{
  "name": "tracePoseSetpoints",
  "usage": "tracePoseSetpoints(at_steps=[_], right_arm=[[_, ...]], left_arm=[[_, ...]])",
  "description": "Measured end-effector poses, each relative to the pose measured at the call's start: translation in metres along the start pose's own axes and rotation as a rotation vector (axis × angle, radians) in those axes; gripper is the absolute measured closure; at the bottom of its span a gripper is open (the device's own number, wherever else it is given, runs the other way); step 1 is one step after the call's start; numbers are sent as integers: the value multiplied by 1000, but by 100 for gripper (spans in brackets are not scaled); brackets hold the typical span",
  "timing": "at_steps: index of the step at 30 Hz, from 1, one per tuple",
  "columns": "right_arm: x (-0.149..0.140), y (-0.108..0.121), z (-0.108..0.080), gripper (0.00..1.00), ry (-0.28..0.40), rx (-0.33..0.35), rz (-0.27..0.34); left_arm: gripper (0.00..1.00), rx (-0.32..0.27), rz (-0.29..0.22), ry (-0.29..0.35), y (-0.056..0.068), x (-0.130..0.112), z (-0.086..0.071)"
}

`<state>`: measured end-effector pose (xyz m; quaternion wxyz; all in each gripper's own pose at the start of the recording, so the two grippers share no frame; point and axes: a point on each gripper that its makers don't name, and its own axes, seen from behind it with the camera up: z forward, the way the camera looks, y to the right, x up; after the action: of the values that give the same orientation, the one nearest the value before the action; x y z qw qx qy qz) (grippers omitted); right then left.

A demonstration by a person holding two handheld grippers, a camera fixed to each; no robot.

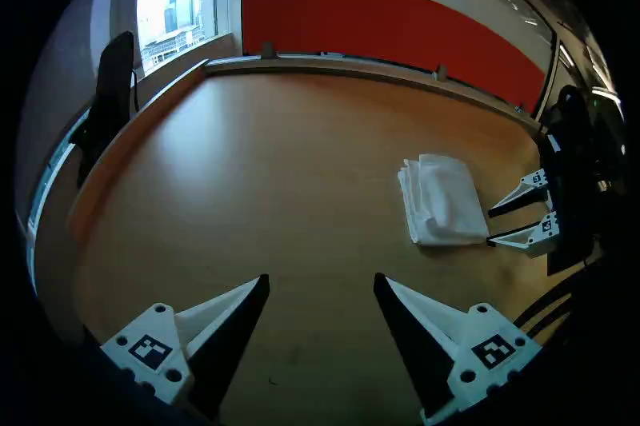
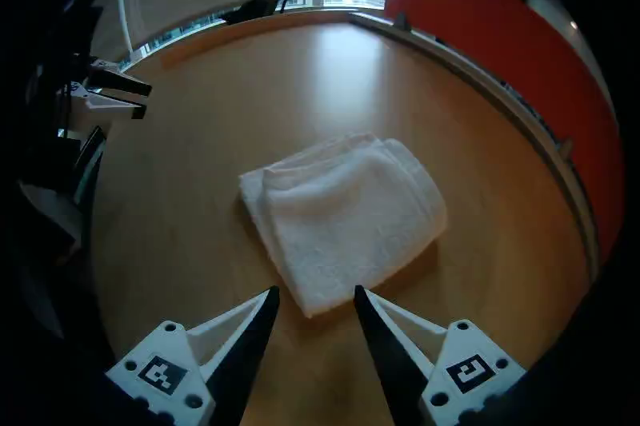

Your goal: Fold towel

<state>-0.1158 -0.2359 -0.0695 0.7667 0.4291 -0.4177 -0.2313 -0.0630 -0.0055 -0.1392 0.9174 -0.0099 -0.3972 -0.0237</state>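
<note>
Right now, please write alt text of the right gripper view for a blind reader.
A folded white towel lies on a wooden table, just ahead of the open right gripper. The left gripper is seen far left.

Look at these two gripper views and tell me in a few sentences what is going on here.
A person holds a two-finger gripper in each hand over a wooden table. A white towel lies on it, already folded into a compact stack. The right gripper is open, its fingers either side of the towel's near corner but not closed on it. The left gripper is open too, over bare table well away from the towel.
</note>
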Motion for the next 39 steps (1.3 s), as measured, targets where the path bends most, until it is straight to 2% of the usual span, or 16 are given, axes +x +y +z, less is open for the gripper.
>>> tracePoseSetpoints(at_steps=[2,6,18,26,36,39], right_arm=[[-4,0,2,30,-7,-1,12],[-11,-1,5,41,-19,0,37],[-17,-2,12,46,-29,-12,60],[-18,0,16,62,-27,-39,73],[-19,-1,17,92,-27,-50,97],[-19,0,16,94,-25,-57,103]], left_arm=[[3,-1,1,1,1,0,0],[3,-2,2,2,1,0,0],[3,-2,0,1,0,-1,0],[3,-3,-1,0,1,-1,1],[3,-4,1,-3,2,-3,1],[3,-5,1,-5,2,-4,1]])
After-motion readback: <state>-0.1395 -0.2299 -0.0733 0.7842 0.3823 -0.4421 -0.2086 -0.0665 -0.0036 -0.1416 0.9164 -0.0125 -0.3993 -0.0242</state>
